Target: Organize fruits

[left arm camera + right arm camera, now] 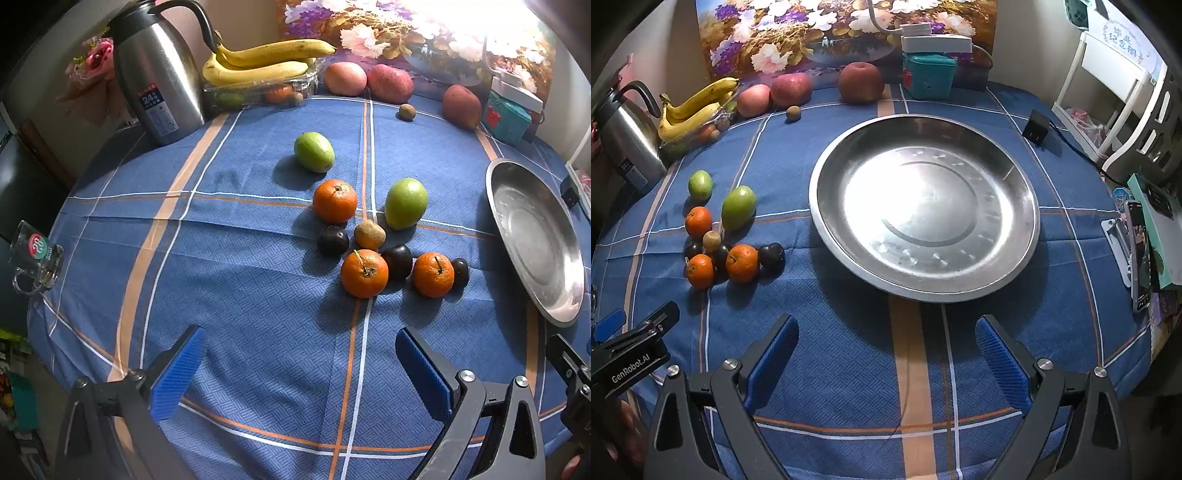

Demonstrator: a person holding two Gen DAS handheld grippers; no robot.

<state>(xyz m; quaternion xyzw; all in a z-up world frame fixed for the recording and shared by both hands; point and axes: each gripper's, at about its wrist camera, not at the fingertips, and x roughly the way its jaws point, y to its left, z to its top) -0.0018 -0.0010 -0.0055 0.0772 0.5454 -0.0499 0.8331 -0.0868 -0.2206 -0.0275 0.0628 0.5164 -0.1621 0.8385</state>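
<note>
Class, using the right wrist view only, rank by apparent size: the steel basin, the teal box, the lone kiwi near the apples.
1. steel basin, by far the largest.
2. teal box, though farther away, so its true size is unsure.
3. lone kiwi, smallest.

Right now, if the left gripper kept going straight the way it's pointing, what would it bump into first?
Probably bare tablecloth: the open left gripper tilts steeply down, short of the nearest orange. Depth is uncertain.
</note>
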